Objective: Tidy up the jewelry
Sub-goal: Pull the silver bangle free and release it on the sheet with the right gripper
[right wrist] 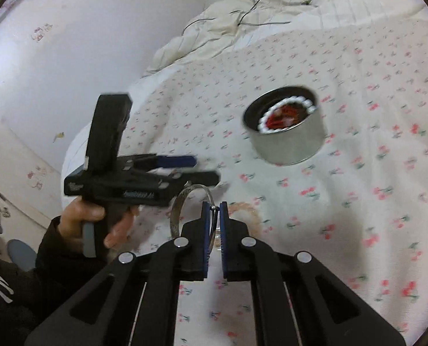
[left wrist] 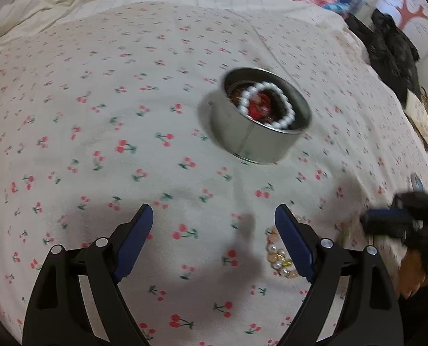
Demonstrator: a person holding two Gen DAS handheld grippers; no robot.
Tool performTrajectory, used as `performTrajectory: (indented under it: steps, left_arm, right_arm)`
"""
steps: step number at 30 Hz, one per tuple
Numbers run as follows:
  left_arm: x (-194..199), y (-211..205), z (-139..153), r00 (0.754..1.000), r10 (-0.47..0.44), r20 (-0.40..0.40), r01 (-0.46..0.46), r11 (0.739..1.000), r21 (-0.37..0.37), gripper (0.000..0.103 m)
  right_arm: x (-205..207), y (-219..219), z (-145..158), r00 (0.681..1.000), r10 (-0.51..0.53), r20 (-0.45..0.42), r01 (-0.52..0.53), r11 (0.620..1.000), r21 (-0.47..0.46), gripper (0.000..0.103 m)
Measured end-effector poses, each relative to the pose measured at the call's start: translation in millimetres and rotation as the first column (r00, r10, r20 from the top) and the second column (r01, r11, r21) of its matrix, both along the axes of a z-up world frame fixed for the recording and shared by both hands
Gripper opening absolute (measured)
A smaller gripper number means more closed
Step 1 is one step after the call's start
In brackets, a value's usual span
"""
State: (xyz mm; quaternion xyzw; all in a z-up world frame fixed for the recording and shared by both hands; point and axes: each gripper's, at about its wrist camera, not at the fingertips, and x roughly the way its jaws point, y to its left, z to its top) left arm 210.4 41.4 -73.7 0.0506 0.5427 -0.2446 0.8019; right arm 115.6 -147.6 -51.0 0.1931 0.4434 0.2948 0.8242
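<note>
Right wrist view: right gripper (right wrist: 214, 208) is pinched on a silver bangle (right wrist: 185, 201), lifted off the cherry-print sheet (right wrist: 343, 216). Tin (right wrist: 286, 132) sits ahead and right, well apart, already holding a pearl bracelet (right wrist: 283, 109) over red pieces. Step looks like carry-to-tin; next move needs the bangle brought over the rim, then released. Left gripper (left wrist: 214, 216) hangs wide and empty, just beside a gold-and-pearl bracelet (left wrist: 280, 259) on the sheet under its right finger. Left hand (right wrist: 98, 222) is close to the bangle and could crowd the path.
</note>
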Motion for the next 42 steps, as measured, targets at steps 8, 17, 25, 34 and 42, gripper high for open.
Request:
performTrajectory:
  steps: [8,17,25,34,42]
  left_arm:
    - [-31,-43,-17,0.978,-0.202,0.046,0.192,0.967,0.167,0.083]
    - [-45,-58,-25,0.961,-0.262,0.088,0.233,0.940,0.250,0.088]
    - [-47,-60,-25,0.962,-0.246,0.114,0.210,0.942,0.260,0.089]
    - [-52,-62,-23,0.957,-0.253,0.139,0.208,0.938,0.277,0.088]
    - [-63,-71,-21,0.937,-0.309,0.161,0.256,0.924,0.283,0.062]
  right_arm:
    - [10,-21,-33,0.987,-0.133,-0.091,0.096,0.939,-0.330,0.009]
    - [7,-20,-27,0.992,-0.126,-0.031,0.103,0.908,-0.406,0.055]
    - [7,-10,-32,0.993,-0.109,-0.034,0.081,0.885,-0.459,0.056]
    - [7,-9,-35,0.995,-0.098,-0.029,0.072,0.872,-0.485,0.057]
    - [6,3,-42,0.998,-0.061,-0.012,0.044,0.830,-0.556,0.057]
